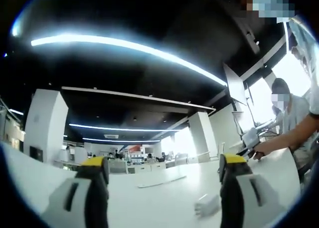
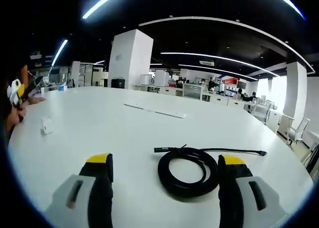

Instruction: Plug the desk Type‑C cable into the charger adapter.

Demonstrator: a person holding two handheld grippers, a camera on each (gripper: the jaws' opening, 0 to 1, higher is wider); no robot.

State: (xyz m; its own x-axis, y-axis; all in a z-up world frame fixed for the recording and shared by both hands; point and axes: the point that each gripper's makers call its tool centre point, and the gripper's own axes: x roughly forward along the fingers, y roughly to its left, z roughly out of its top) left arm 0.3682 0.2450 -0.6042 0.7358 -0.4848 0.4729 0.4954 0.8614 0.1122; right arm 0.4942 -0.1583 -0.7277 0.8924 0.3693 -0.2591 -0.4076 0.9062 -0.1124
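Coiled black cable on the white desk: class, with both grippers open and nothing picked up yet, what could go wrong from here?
1. The black cable lies coiled with both ends loose; gripping the coil rather than a plug end would probably leave the connector dangling.
2. The white charger adapter lies flat beside the left gripper; it may slide on the smooth desk.
3. The adapter lies far from the cable, so carrying may uncoil it.

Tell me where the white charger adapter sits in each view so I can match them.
Left gripper view: charger adapter low, right of centre, on the table.
Right gripper view: adapter far left, mid-height.
Shared landmark: the flat white strip lying on the table.
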